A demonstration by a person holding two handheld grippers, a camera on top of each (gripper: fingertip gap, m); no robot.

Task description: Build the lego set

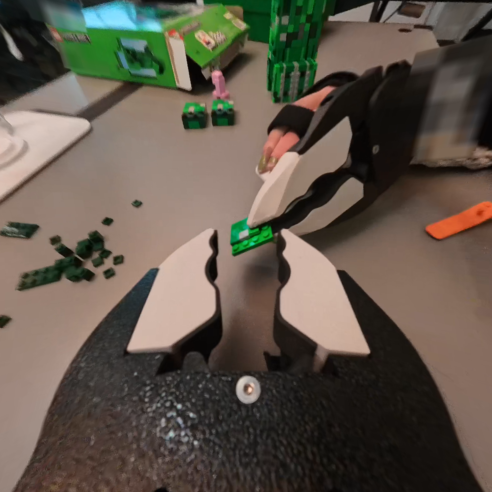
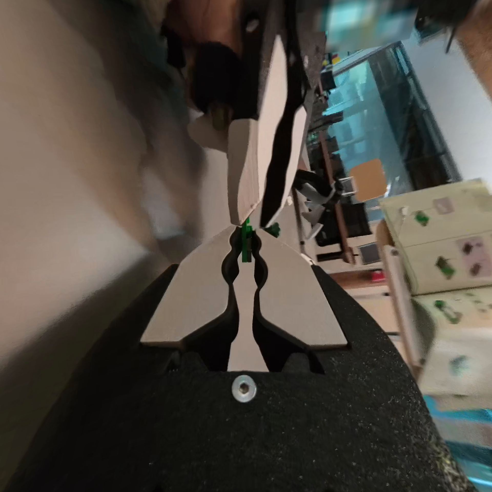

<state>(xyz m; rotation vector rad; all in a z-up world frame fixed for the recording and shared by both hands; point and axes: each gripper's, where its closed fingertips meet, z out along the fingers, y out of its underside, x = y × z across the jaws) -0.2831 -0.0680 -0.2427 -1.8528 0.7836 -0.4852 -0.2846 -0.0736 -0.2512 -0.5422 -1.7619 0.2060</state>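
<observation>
Two grippers meet over my counter (image 1: 165,170). My right gripper (image 1: 262,226) has its jaws clamped on a small green plate assembly (image 1: 250,238), held just ahead of my left gripper (image 1: 246,241), whose jaws stand parted and empty. Loose dark green pieces (image 1: 69,261) lie left of the left jaws.

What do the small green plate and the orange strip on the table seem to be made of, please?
The small green plate looks like glossy moulded plastic: it has round studs and bright highlights. The orange strip seems to be matte plastic, flat and evenly coloured, though blur leaves that open.
</observation>
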